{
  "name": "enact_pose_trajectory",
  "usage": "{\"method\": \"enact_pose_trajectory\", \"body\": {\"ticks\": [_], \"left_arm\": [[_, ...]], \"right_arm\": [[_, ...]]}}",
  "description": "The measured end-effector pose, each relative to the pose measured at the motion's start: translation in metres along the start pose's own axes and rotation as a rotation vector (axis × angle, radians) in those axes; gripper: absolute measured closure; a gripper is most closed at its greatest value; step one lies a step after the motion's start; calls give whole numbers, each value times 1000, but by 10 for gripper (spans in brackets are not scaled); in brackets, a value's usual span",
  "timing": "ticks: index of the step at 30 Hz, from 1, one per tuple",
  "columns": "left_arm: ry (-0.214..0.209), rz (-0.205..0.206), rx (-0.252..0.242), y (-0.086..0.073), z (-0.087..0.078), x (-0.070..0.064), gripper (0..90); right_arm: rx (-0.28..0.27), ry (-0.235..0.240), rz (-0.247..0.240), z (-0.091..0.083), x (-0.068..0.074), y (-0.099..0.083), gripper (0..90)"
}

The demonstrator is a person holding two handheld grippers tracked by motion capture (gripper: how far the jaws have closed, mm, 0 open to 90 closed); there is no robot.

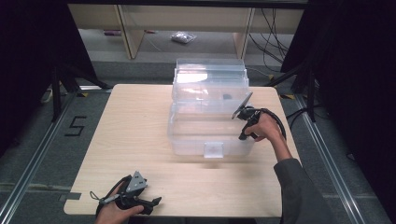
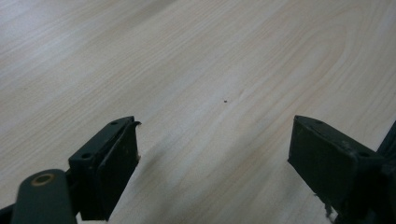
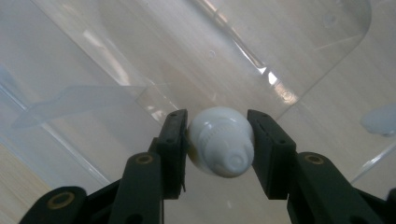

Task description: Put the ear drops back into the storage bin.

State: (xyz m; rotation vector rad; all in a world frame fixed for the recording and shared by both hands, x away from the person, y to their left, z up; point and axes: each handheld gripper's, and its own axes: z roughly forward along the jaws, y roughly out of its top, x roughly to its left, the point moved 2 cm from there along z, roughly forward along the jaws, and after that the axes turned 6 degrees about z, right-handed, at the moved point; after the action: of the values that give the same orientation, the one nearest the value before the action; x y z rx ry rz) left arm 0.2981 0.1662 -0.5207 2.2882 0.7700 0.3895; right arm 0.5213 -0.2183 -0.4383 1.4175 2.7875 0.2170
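Note:
A clear plastic box point(image 1: 210, 135) with its lid raised stands at the middle of the wooden table point(image 1: 135, 126). My right gripper point(image 1: 244, 136) reaches over the box's right side. In the right gripper view that right gripper point(image 3: 218, 140) is shut on a small white bulb-shaped object point(image 3: 219, 141), held above the clear box floor point(image 3: 140, 56). My left gripper point(image 1: 156, 201) rests near the table's front left edge. In the left gripper view my left gripper point(image 2: 215, 154) stands open over bare wood, with nothing between the jaws.
The raised lid point(image 1: 210, 77) holds a small dark item behind the box. A white latch point(image 1: 213, 150) sits on the box's front wall. Wooden furniture legs point(image 1: 128, 32) and black cables point(image 1: 273, 32) lie on the floor beyond the table.

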Motion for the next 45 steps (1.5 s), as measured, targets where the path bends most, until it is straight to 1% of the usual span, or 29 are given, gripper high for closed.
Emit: {"method": "enact_pose_trajectory", "body": {"ticks": [2,3,4,6,7,8,9,10,11,12,13,15,16,17,18,19,22,24,25,26,27,29,30,31,34,35,37,44,45], "left_arm": [[6,-10,-12,0,1,-1,153],[4,4,-3,0,0,0,153],[8,-1,-3,0,1,0,153],[-2,-10,-5,0,0,-1,153],[-1,-2,-3,0,0,0,153],[5,1,-5,0,1,0,153],[7,0,-3,0,1,0,153],[7,-2,-3,0,1,0,153],[0,8,4,0,0,0,153],[6,-2,-7,0,1,0,153],[6,0,-6,0,0,0,153],[7,0,-3,0,1,0,153],[-2,11,5,0,0,0,153],[7,-3,-7,0,1,0,153],[6,0,-5,0,1,0,153],[6,2,-5,0,1,0,153],[7,-1,-5,0,1,0,153],[7,-1,-6,0,1,0,153],[6,3,-3,0,1,0,153],[6,2,-2,0,1,0,153],[6,3,-4,0,1,0,153],[6,6,0,0,1,0,153],[6,3,-3,0,1,-1,153],[6,7,1,0,1,-1,153],[7,1,-5,0,1,-1,153],[7,3,-4,0,1,-1,153],[6,7,2,0,1,0,153],[7,2,-3,0,1,0,153],[7,0,-4,0,1,0,153]], "right_arm": [[3,-3,1,1,-1,0,602],[4,6,-8,2,-1,0,602],[10,4,-1,2,0,0,602],[11,-1,4,2,0,0,602],[6,-6,-9,2,-1,0,602],[13,-8,-9,2,0,1,602],[17,-1,4,2,2,1,602],[5,7,-29,4,0,2,602],[12,4,-5,3,2,1,602],[15,-4,-7,4,1,1,602],[19,-4,-15,4,1,1,602],[22,0,-10,4,2,1,602],[17,3,-22,5,1,1,601],[14,3,-22,5,0,1,601],[29,4,0,4,2,2,600],[20,2,-14,4,1,2,599],[2,25,-15,0,2,2,565],[1,30,1,-2,3,1,534],[4,43,-16,-5,3,1,512],[-10,39,-31,-7,3,1,491],[-15,40,-12,-13,6,1,482],[-38,34,-27,-17,5,1,469],[-40,20,-28,-22,6,1,456],[-57,16,-18,-25,7,1,455],[-79,8,-26,-32,8,1,442],[-82,8,-24,-33,9,1,439],[-88,5,-42,-34,9,2,428],[-138,-2,-24,-38,10,3,398],[-143,-9,-41,-39,9,3,396]]}}
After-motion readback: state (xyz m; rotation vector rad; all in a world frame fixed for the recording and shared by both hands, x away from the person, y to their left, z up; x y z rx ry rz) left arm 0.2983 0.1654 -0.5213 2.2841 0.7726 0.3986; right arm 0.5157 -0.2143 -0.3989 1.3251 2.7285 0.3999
